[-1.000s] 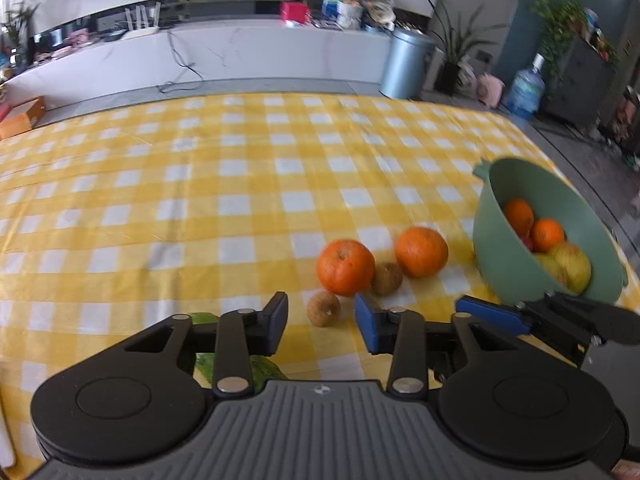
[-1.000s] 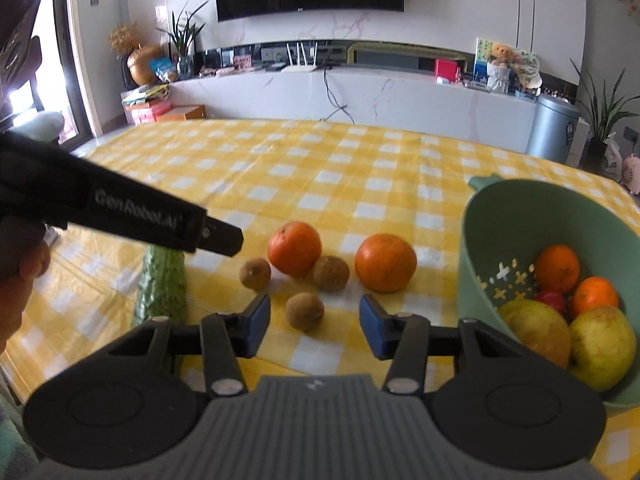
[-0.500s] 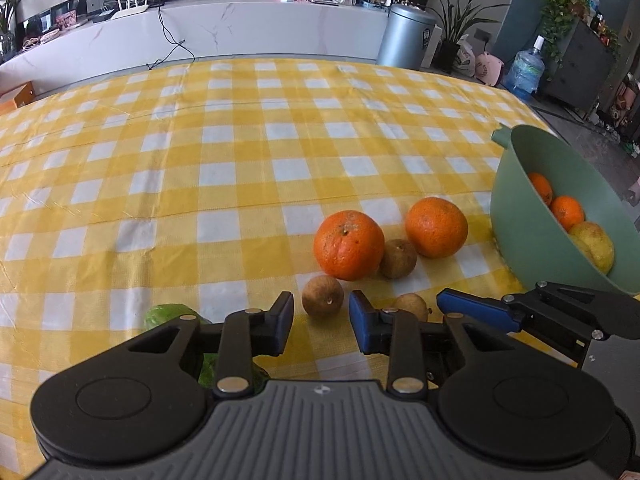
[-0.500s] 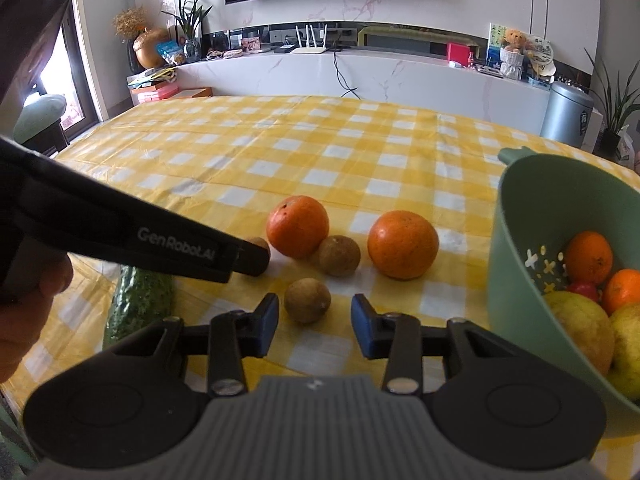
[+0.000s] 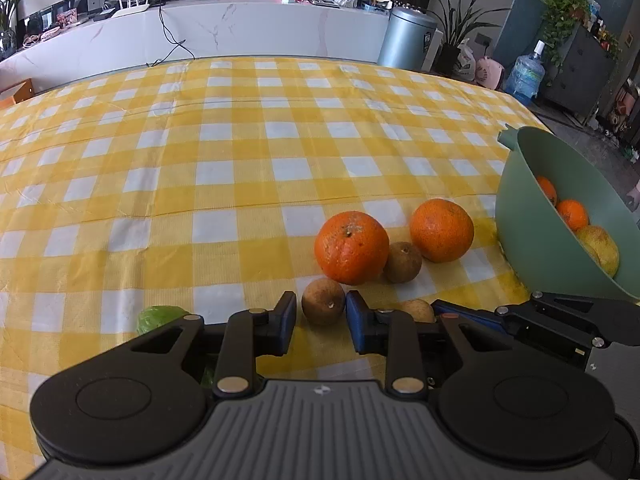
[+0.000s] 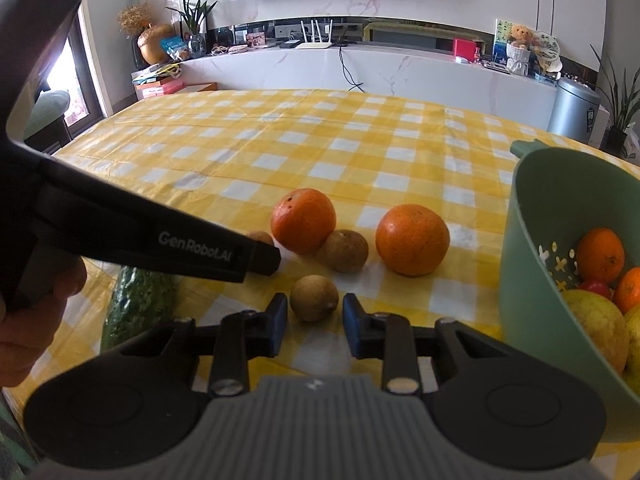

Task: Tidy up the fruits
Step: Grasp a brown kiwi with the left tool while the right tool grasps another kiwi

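Two oranges [image 5: 351, 247] [image 5: 441, 230] and three small brown fruits lie on the yellow checked tablecloth. My left gripper [image 5: 321, 318] is open, its pads either side of one brown fruit [image 5: 323, 301], not touching it. My right gripper [image 6: 315, 322] is open around another brown fruit [image 6: 314, 298], also apart from it. The third brown fruit [image 6: 346, 250] sits between the oranges [image 6: 303, 221] [image 6: 412, 239]. A green bowl [image 6: 532, 264] at the right holds oranges and yellow fruit. The right gripper also shows in the left wrist view [image 5: 472, 316].
A green cucumber [image 6: 136, 308] lies on the cloth at the left, partly under the left gripper's body [image 6: 160, 240]. The table edge [image 5: 560, 128] runs past the bowl on the right. A bin [image 5: 406, 38] and plants stand beyond the table.
Both grippers have moved forward and lower. Each now has a small brown fruit between its pads, and the jaws have narrowed a little.
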### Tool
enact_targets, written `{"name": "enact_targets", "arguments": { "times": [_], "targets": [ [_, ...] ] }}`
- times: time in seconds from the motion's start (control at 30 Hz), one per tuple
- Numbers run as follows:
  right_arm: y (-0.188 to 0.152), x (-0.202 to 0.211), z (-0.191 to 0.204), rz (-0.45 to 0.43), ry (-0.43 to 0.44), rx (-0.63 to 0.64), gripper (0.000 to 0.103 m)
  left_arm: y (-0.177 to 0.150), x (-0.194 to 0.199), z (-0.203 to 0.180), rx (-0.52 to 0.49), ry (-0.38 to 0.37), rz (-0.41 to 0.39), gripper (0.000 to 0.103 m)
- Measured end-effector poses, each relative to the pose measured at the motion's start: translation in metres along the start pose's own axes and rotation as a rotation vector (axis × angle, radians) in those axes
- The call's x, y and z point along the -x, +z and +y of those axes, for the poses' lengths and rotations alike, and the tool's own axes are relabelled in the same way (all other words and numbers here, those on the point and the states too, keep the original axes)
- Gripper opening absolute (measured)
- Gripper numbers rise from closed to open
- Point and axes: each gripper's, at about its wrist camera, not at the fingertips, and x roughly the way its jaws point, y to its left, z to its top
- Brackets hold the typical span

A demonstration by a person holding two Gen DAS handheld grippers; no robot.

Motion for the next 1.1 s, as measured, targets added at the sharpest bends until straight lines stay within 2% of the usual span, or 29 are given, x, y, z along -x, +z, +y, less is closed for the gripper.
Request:
{"name": "enact_targets", "arguments": {
  "times": [0.13,0.63,1.1],
  "targets": [
    [-0.001,-0.001,0.001,-0.005,0.001,0.004,0.025,0.0,0.0,-0.002,-0.008,0.001,-0.005,0.026],
    [-0.004,0.011,0.004,-0.026,0.004,0.025,0.023,-0.005,0.01,-0.005,0.001,0.022,-0.035,0.026],
    [-0.005,0.068,0.004,-0.118,-0.02,0.048,0.023,-0.007,0.049,-0.024,0.019,0.004,-0.096,0.026]
  ]
}}
